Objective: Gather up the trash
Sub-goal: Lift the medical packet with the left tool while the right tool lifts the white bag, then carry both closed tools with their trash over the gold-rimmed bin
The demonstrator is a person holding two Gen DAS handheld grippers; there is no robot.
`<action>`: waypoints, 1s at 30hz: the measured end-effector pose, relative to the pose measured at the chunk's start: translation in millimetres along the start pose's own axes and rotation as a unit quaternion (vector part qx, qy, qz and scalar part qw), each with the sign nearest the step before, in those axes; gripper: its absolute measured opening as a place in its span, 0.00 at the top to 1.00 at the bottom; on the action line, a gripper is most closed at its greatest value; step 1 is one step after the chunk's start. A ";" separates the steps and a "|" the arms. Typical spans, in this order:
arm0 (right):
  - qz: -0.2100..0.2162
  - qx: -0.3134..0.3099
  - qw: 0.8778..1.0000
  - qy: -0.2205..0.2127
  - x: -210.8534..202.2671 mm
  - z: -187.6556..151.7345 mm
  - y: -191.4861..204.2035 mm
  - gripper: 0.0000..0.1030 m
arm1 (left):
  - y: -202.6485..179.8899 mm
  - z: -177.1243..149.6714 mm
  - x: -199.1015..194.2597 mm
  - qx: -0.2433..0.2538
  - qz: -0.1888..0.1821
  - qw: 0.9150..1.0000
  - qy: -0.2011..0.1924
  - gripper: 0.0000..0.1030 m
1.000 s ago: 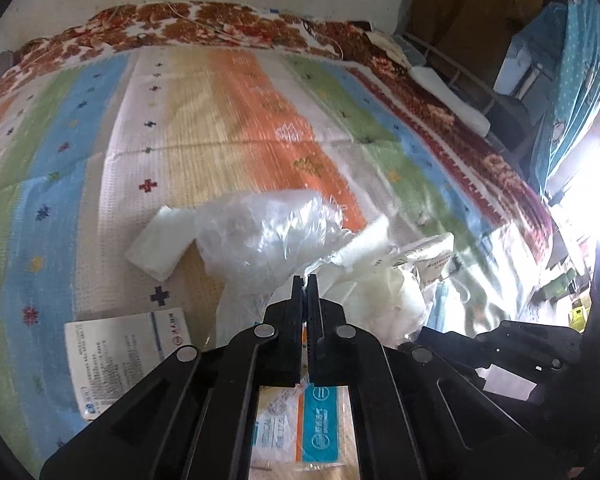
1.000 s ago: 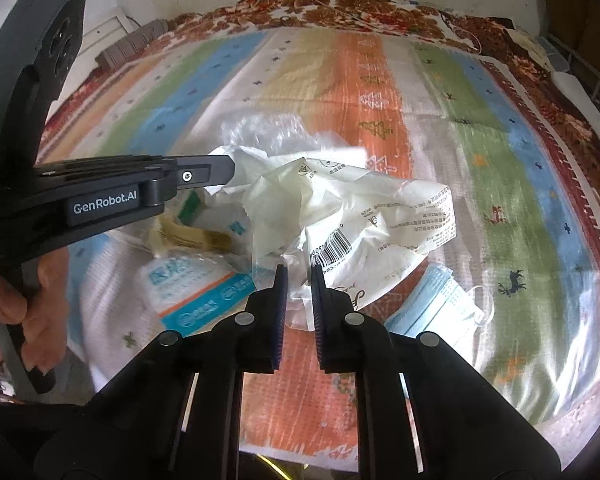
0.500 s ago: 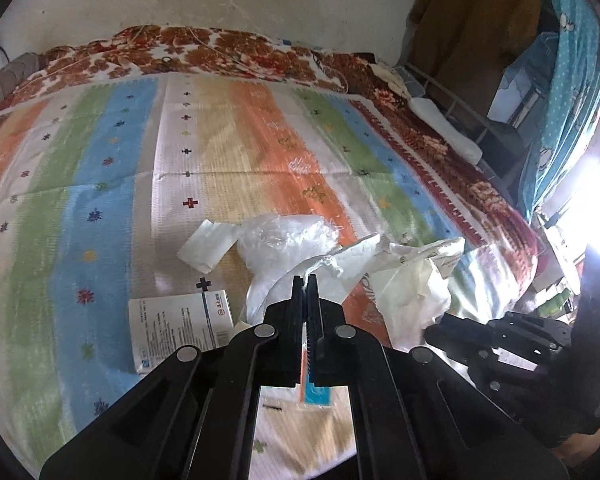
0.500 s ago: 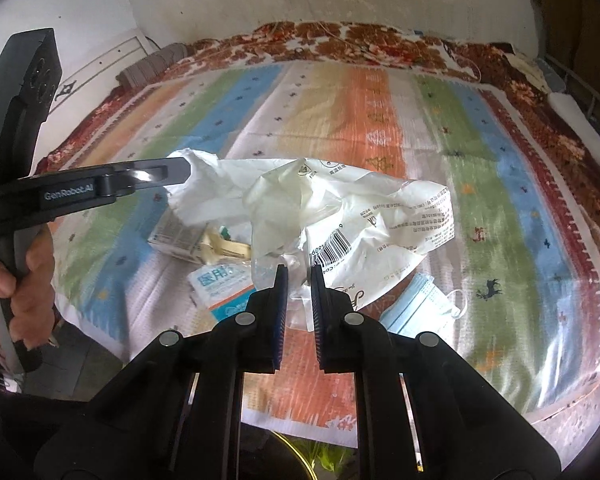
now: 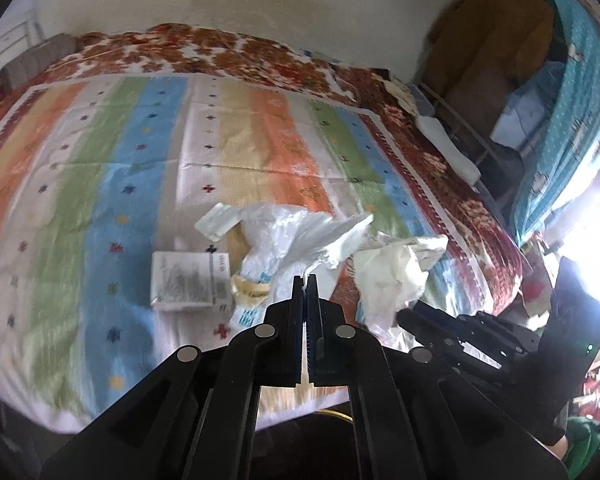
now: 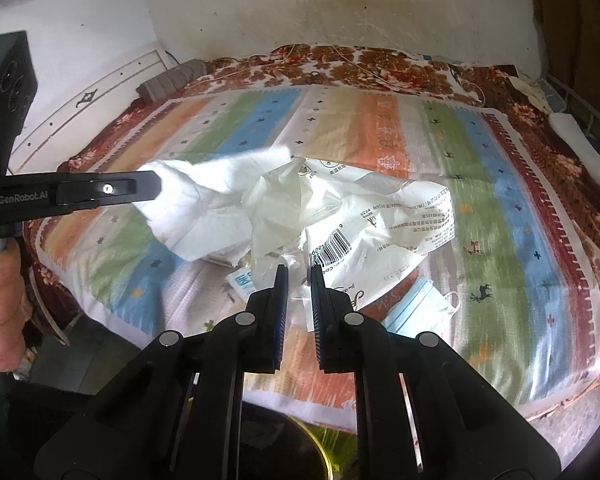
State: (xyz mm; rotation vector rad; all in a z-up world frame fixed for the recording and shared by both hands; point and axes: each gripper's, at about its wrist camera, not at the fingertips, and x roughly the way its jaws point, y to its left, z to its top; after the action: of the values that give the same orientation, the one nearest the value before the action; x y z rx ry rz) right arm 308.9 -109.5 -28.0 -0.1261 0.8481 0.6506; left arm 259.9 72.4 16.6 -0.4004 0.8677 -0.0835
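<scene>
My left gripper is shut on a crumpled white paper tissue and holds it above the striped bedspread; it also shows in the right wrist view, pinched by the left gripper. My right gripper is shut on a cream plastic bag with a barcode, lifted off the bed; the bag also shows in the left wrist view. On the bed lie a white box, a clear plastic wrapper, a blue-printed packet and a blue face mask.
The striped bedspread covers a bed against a stained wall. A dark round bin with a yellow rim stands below the bed's front edge. Clothes and a teal curtain hang at the right.
Both grippers have pulled back and up from the bed, carrying the tissue and the plastic bag with them. The trash left on the bed now looks smaller and farther.
</scene>
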 end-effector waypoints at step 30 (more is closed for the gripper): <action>0.019 0.009 1.000 0.022 -64.7 -75.7 36.4 0.90 | -14.6 -93.4 -66.6 -0.052 0.004 0.999 -0.002 1.00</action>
State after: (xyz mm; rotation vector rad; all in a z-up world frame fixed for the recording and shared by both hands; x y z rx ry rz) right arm 206.9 -138.4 -25.8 -0.1087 0.8996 0.6776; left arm 147.4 45.6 16.4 -0.4947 0.8725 -0.0304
